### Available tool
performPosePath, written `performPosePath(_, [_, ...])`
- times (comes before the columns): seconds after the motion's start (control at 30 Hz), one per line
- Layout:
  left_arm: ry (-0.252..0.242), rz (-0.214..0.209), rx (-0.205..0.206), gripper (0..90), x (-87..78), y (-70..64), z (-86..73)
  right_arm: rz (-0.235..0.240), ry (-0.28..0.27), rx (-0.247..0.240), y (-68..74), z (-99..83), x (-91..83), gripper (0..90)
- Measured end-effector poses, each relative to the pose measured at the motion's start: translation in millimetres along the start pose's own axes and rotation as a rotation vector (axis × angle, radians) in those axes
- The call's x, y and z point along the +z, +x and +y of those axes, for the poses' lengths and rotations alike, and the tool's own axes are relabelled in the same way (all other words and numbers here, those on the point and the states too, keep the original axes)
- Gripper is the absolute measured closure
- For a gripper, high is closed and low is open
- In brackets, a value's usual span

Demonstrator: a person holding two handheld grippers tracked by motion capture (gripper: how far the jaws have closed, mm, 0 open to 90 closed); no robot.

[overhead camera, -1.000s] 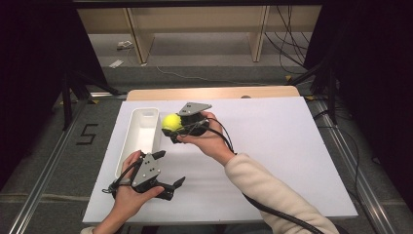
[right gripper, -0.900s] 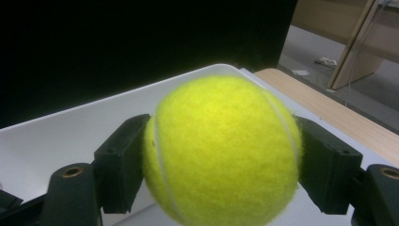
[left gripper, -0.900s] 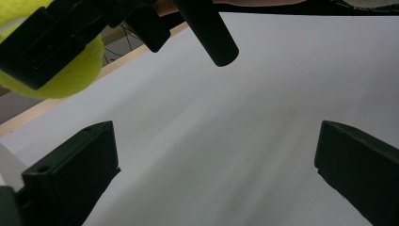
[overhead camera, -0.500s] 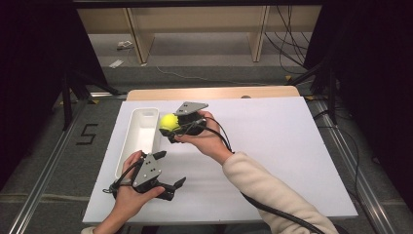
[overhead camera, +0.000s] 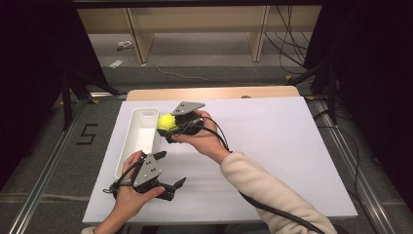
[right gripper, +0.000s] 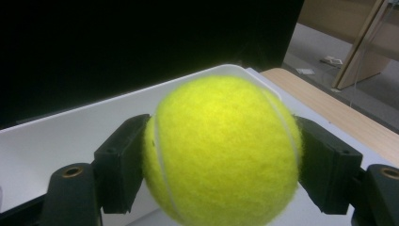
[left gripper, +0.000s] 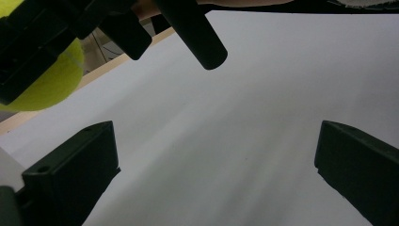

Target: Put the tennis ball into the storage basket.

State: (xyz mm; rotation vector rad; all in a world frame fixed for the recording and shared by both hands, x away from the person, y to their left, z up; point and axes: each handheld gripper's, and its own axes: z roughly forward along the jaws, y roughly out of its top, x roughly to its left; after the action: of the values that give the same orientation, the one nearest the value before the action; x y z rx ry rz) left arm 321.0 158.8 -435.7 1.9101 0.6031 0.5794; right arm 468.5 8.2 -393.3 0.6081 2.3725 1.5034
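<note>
A white board (overhead camera: 272,146) covers a wooden table (overhead camera: 214,92), whose pale edge shows along the far side. A long white tray (overhead camera: 127,146) lies directly on the board near its left edge, running lengthwise from near to far. Black cable (overhead camera: 272,209) trails across the board's near right part. Grey floor surrounds the table.

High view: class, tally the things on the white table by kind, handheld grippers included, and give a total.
Tennis ball, yellow, clamped in the right gripper: 1
Tray, white, long: 1
Grippers, counting the left gripper: 2
Total: 4
</note>
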Motion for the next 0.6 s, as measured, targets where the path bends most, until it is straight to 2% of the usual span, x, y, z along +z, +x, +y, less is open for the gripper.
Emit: performPosePath(0.6, [0.002,-0.001,0.001,0.0,-0.1,-0.2,-0.1,0.014,0.000,-0.003,3.1,6.6,7.2,26.1])
